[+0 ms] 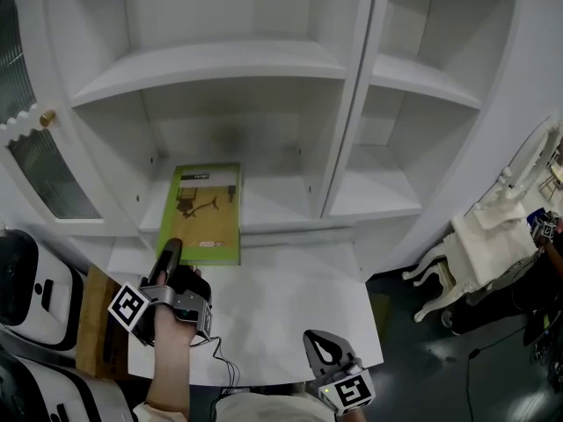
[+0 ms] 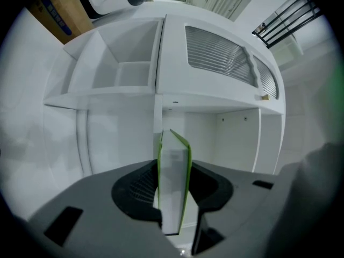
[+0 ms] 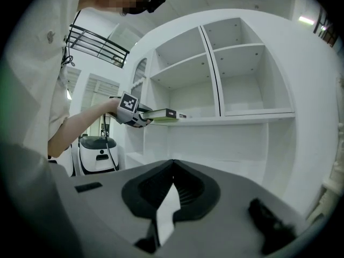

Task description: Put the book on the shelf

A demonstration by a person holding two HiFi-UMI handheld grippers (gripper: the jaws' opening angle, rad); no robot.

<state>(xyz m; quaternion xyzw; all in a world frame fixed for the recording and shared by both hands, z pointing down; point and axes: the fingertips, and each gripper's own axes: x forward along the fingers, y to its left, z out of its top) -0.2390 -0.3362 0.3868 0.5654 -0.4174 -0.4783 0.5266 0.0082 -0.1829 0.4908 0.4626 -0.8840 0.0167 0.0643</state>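
Book lies flat and cover up in the head view, reaching into the lower left bay of the white shelf; the left gripper clamps its near edge; the right gripper hangs low, well apart. Left gripper view: both jaws press the book's green covers, seen edge-on. Right gripper view: jaws closed together, nothing between them; the book sits level at the shelf's ledge.

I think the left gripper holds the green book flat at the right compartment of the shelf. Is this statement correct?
Not quite: the compartment is wrong. The left gripper holds the green book flat at the left compartment of the shelf, left of the upright divider. The head view shows this.
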